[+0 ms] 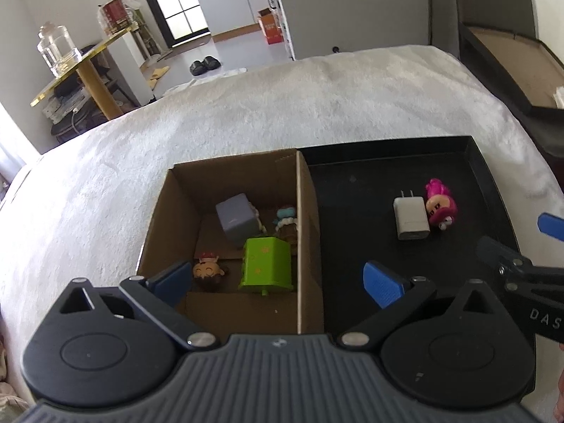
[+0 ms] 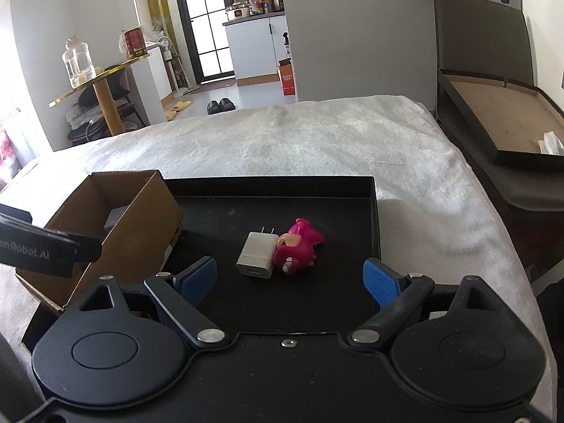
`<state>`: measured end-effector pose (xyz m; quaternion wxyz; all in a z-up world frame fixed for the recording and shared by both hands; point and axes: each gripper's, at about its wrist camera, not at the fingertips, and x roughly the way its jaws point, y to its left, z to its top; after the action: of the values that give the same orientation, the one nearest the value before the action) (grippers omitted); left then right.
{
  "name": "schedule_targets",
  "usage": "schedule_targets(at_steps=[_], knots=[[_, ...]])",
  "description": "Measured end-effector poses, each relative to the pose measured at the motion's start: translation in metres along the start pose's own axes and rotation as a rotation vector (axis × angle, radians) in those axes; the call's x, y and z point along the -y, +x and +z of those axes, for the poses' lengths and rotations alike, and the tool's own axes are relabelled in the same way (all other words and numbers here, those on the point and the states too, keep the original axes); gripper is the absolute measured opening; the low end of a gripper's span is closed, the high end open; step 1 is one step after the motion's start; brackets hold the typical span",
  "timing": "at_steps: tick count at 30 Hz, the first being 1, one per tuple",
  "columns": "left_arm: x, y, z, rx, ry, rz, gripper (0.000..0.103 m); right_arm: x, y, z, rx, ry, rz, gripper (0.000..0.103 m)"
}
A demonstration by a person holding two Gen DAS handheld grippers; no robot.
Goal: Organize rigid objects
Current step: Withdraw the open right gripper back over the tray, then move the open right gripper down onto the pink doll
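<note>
Cardboard box (image 1: 169,211) sits on the white bedcover (image 1: 246,112), its right wall touching the black tray (image 1: 486,176). All positions below are given relative to the box.

Inside the box: grey cube (image 1: 236,220) toward the far wall, green block (image 1: 268,264) nearer the camera against the right wall, a small smiling figurine (image 1: 207,271) at its left, and a pale blue-haired figure (image 1: 286,220) wedged by the right wall — four items appear sorted.

Outside the box, to its right on the tray: white charger plug (image 2: 255,255) and pink toy (image 2: 298,246), touching each other. Judged: two items left to move, task well past half.

Left gripper (image 1: 278,282) hovers over the box's near edge, jaws spread wide, nothing between the pads — released. Right gripper (image 2: 289,278) hangs over the tray to the right of the box, jaws wide apart and empty, with plug and toy just ahead of its fingertips. It looks lined up for the next pick; which of the two it targets I cannot tell.

Hard to read: the box floor near the front wall is covered by the left gripper body. From the right wrist view the box interior is nearly hidden behind its wall. The blue-haired figure is partly blocked by the green block.
</note>
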<state>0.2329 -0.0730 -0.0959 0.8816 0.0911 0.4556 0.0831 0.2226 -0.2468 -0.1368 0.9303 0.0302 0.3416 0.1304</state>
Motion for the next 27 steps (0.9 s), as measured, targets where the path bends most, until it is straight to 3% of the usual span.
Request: schedule_targets(at_steps=[13, 18, 25, 27], knots=[[0.007, 0.011, 0.008, -0.034, 0.044, 0.019, 0.103, 0.006, 0.011, -0.002, -0.028, 0.021, -0.007, 0.091], [0.01, 0.018, 0.01, -0.035, 0.07, 0.01, 0.103, 0.005, 0.019, -0.003, -0.039, 0.026, 0.015, 0.1], [0.007, 0.029, 0.014, -0.049, 0.066, -0.022, 0.103, 0.006, 0.037, 0.0, -0.024, 0.045, -0.008, 0.099], [0.004, 0.033, 0.015, -0.048, 0.061, -0.023, 0.103, 0.008, 0.042, 0.001, -0.016, 0.053, -0.024, 0.093]])
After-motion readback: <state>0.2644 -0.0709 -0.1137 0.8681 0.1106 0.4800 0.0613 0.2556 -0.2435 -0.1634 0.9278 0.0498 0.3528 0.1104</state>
